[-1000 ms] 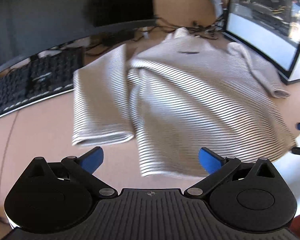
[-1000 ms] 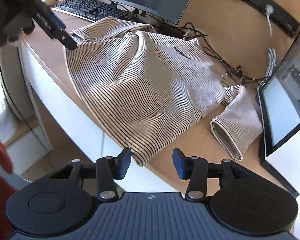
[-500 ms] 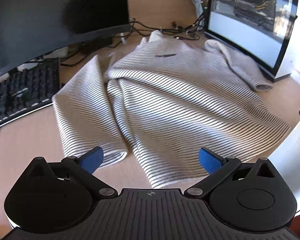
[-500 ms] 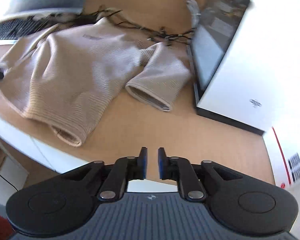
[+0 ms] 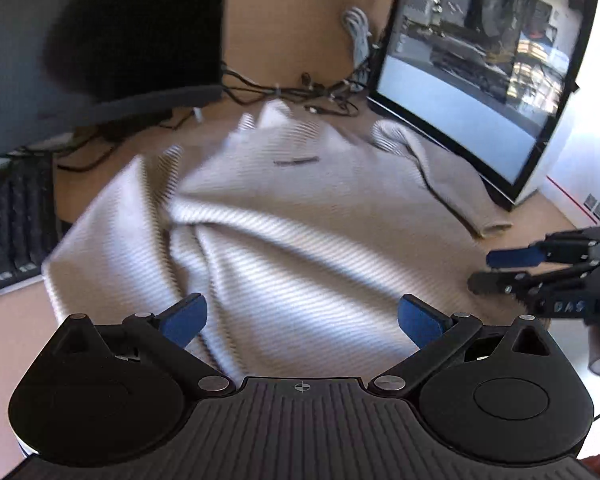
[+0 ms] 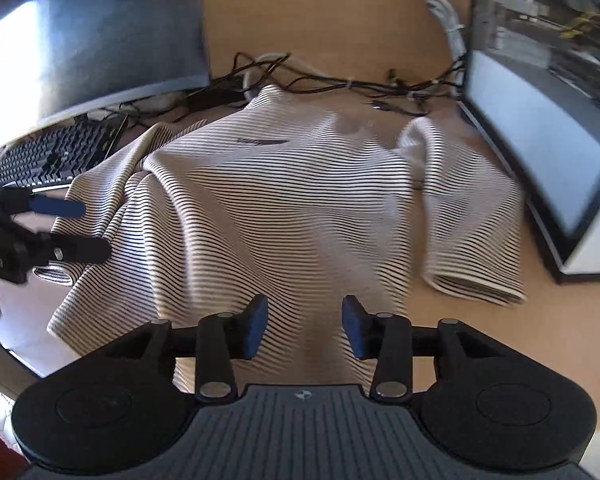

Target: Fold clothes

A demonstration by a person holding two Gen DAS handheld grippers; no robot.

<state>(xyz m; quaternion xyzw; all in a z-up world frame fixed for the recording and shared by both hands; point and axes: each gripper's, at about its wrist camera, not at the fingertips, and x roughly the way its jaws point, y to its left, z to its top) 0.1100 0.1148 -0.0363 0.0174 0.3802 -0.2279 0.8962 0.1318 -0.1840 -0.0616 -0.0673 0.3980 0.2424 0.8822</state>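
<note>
While the striped shirt (image 6: pixel 284 200) lies rumpled and spread across the wooden surface (image 6: pixel 480 344), collar toward the cables (image 6: pixel 340 84) at the back, both tongs hover above its near hem. The left tongs (image 5: pixel 300 320) are spread wide with nothing between them. The right tongs (image 6: pixel 304 326) are partly apart and opening, also pinching nothing. One keyboard (image 6: pixel 56 152) sits left of the shirt; a lit monitor (image 6: pixel 540 128) stands at the right, beside the sleeve (image 6: pixel 472 240).
</note>
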